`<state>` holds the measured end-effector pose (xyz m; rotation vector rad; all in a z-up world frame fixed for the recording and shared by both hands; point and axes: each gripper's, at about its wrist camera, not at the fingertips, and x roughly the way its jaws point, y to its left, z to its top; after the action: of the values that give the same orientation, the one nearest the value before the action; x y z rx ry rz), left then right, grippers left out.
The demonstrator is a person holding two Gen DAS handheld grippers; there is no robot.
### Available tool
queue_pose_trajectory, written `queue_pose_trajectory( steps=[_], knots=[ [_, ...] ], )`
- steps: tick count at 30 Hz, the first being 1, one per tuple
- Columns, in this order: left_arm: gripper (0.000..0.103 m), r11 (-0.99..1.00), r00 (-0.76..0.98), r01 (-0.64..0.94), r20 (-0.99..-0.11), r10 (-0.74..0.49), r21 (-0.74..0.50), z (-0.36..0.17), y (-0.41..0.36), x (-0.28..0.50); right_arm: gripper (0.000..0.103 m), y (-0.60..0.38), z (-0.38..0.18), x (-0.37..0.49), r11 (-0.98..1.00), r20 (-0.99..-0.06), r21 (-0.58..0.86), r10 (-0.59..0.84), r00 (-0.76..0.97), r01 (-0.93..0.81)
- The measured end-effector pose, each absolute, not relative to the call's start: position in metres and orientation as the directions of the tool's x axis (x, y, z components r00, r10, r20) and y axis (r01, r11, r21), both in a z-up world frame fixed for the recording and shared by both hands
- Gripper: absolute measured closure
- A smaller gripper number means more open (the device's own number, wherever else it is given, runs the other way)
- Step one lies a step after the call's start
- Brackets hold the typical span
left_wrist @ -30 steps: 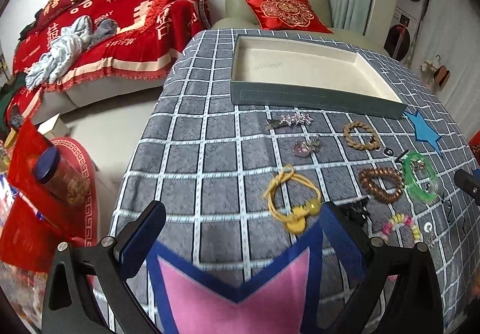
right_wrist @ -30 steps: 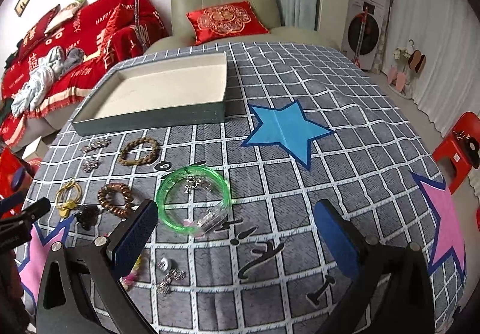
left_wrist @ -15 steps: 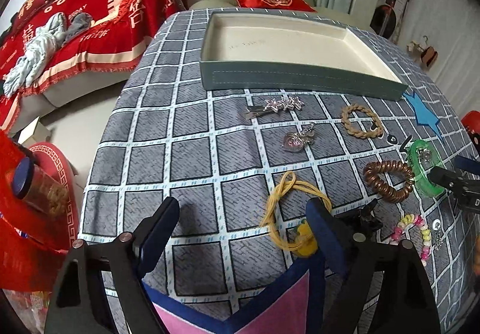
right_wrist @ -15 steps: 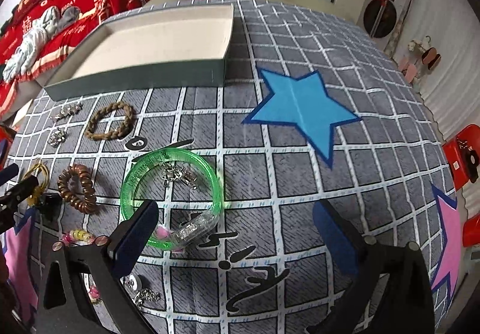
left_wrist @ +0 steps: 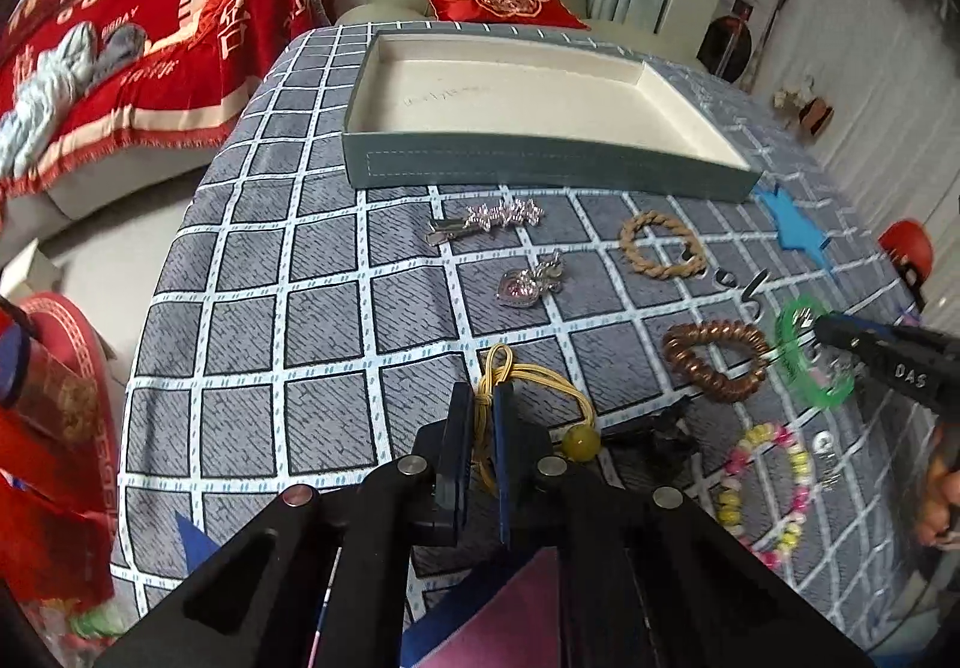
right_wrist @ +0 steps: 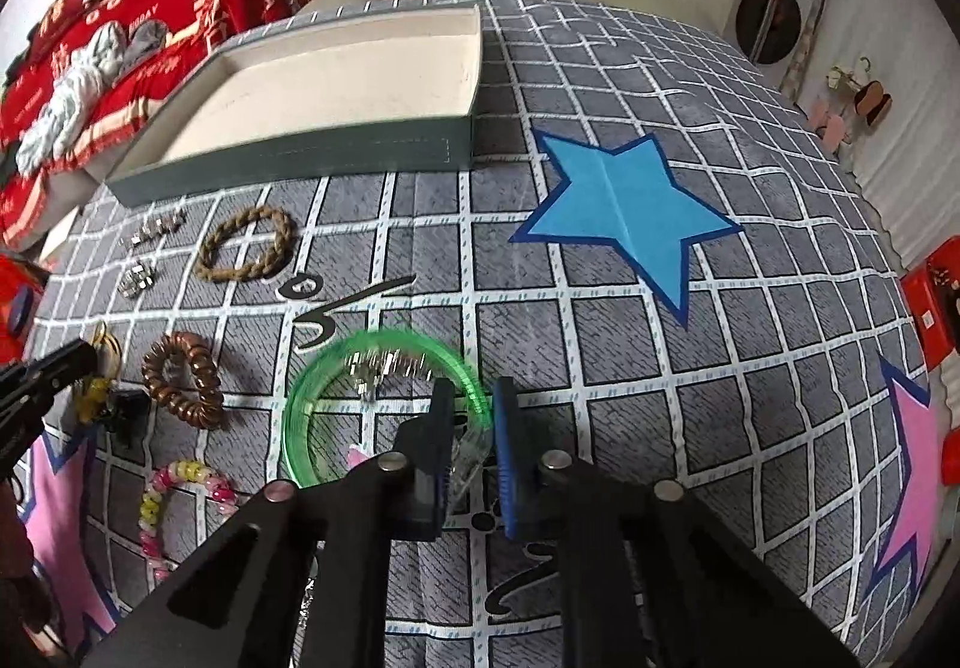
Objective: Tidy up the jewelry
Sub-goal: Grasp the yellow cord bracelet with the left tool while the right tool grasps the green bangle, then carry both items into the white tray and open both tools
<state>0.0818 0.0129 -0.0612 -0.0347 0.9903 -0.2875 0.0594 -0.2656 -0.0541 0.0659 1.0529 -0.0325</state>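
Jewelry lies spread on a grey checked tablecloth in front of an empty grey-green box (left_wrist: 540, 164). My left gripper (left_wrist: 483, 398) is shut on the looped cord of a yellow hair tie (left_wrist: 540, 374), whose yellow bead rests just right of the fingers. In the right wrist view my right gripper (right_wrist: 474, 392) has its jaws closing on the right rim of a green bangle (right_wrist: 306, 410), and the pads pinch the rim. The bangle looks blurred, and a small silver piece (right_wrist: 372, 368) lies inside its ring. The right gripper (left_wrist: 825, 326) also shows at the right of the left wrist view.
A silver hair clip (left_wrist: 489, 218), heart pendant (left_wrist: 525, 287), braided bracelet (left_wrist: 660, 248), copper coil tie (left_wrist: 714, 362), black claw clip (left_wrist: 660, 434) and beaded bracelet (left_wrist: 768, 488) lie on the cloth. The table drops off at the left; a red-covered sofa (left_wrist: 150, 50) and an armchair stand beyond.
Both grippers went from wide open to shut. The left closed on the yellow hair tie, the right on the green bangle's rim. Both tipped down closer to the cloth.
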Motion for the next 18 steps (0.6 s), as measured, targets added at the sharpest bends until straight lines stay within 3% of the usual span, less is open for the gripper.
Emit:
queue_pose_trajectory(
  steps=[18],
  knots=[
    [0.08, 0.938, 0.575, 0.254, -0.744, -0.342, -0.235, 0.0, 0.02, 0.094, 0.09, -0.277, -0.003, 0.073, 0.983, -0.803, 0.18, 0.121, 0.583, 0.043]
  ],
)
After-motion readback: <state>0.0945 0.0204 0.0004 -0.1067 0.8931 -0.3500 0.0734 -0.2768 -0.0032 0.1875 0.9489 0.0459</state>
